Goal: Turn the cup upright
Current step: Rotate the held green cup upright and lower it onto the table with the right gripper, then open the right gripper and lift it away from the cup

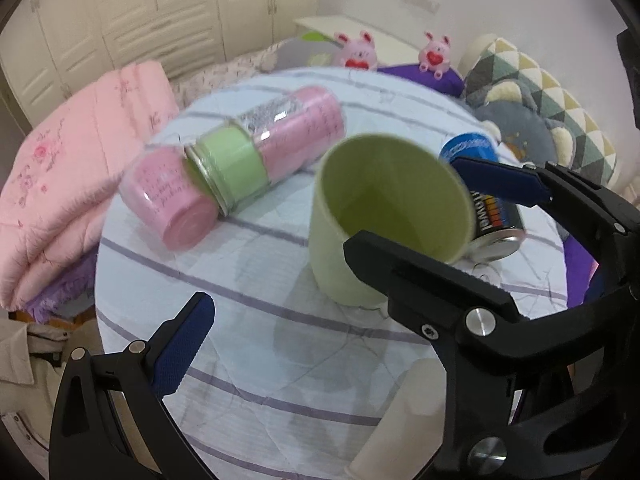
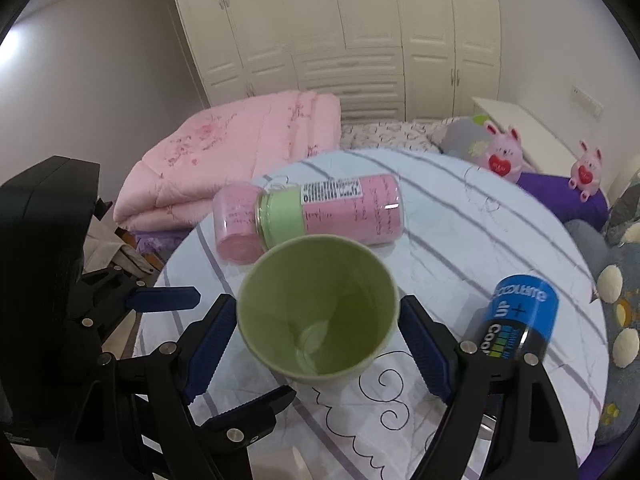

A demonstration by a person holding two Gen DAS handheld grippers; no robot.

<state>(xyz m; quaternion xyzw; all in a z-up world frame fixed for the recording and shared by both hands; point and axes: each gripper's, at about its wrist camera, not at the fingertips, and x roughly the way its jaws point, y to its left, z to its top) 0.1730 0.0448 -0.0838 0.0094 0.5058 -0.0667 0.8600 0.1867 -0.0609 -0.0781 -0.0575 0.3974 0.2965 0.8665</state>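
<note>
A light green cup [image 1: 360,224] stands mouth-up, slightly tilted, on the round striped cloth-covered table [image 1: 248,360]. In the right wrist view the cup [image 2: 316,312] sits between my right gripper's blue pads [image 2: 424,352]; the jaws flank its sides closely, and contact is unclear. My right gripper [image 2: 316,344] also shows in the left wrist view [image 1: 412,208], its fingers on either side of the cup. My left gripper [image 1: 320,328] is open and empty, near the table's left front; only one blue pad [image 1: 184,344] shows clearly.
A pink and green bottle [image 1: 240,164] lies on its side behind the cup. A blue can [image 2: 516,320] lies to the cup's right. A folded pink quilt [image 2: 224,160], cushions and pink plush toys [image 2: 500,156] surround the table.
</note>
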